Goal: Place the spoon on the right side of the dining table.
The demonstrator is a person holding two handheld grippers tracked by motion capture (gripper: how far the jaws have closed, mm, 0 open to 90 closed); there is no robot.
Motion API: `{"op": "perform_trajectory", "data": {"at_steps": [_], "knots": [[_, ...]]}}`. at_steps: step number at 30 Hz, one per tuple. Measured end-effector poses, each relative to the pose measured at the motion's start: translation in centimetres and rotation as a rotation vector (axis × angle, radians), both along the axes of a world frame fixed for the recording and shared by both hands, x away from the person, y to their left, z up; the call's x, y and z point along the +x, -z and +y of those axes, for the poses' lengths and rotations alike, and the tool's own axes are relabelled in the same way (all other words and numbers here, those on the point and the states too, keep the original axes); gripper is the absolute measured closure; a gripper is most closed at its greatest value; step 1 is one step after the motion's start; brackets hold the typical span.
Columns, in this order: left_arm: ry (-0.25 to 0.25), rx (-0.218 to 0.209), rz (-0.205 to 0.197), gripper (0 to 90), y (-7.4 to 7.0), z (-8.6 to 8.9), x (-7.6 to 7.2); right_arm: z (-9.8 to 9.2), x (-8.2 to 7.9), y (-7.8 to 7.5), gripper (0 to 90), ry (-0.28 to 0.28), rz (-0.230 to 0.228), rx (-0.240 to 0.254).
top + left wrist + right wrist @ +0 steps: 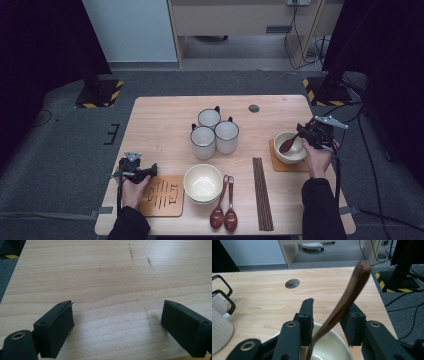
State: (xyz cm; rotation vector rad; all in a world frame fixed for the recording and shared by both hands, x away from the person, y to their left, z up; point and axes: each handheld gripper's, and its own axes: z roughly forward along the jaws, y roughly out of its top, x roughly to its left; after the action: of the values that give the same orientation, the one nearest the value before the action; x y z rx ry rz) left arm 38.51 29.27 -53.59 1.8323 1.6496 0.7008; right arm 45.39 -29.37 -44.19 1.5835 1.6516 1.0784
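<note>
A dark brown wooden spoon leans in the small cream bowl, which sits on a wooden coaster at the table's right side. My right gripper hovers just right of that bowl. In the right gripper view the spoon's handle rises between the jaws of the right gripper, above the bowl. The jaws stand apart, with a gap on the left side of the handle, so the gripper is open. My left gripper rests at the front left, open wide over bare tabletop.
Three white mugs cluster at the table's centre. In front of them are a larger cream bowl, two brown spoons and a bundle of chopsticks. A patterned wooden coaster lies by my left hand. A cable hole lies toward the far edge.
</note>
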Motion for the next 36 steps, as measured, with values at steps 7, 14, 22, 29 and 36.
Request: {"op": "perform_trajectory", "data": {"at_steps": [7,14,22,29,36], "knots": [[-0.006,0.001,0.003,7.6,0.0,0.0,0.0,-0.3,-0.5,0.8,54.0,-0.014,0.028,-0.006],[-0.003,0.003,0.008,5.1,0.0,-0.1,0.0,-0.5,-0.7,1.5,45.0,-0.005,0.040,-0.020],[-0.011,0.001,0.018,2.4,0.1,-0.1,0.1,-0.3,-1.0,1.6,38.5,-0.010,0.037,-0.022],[-0.010,0.002,0.021,1.8,0.0,0.0,0.1,-1.0,-1.5,1.8,31.2,-0.010,0.056,-0.006],[-0.016,0.001,0.023,0.7,0.1,0.0,0.1,-1.2,-1.7,2.0,27.5,-0.015,0.070,-0.007]]}}
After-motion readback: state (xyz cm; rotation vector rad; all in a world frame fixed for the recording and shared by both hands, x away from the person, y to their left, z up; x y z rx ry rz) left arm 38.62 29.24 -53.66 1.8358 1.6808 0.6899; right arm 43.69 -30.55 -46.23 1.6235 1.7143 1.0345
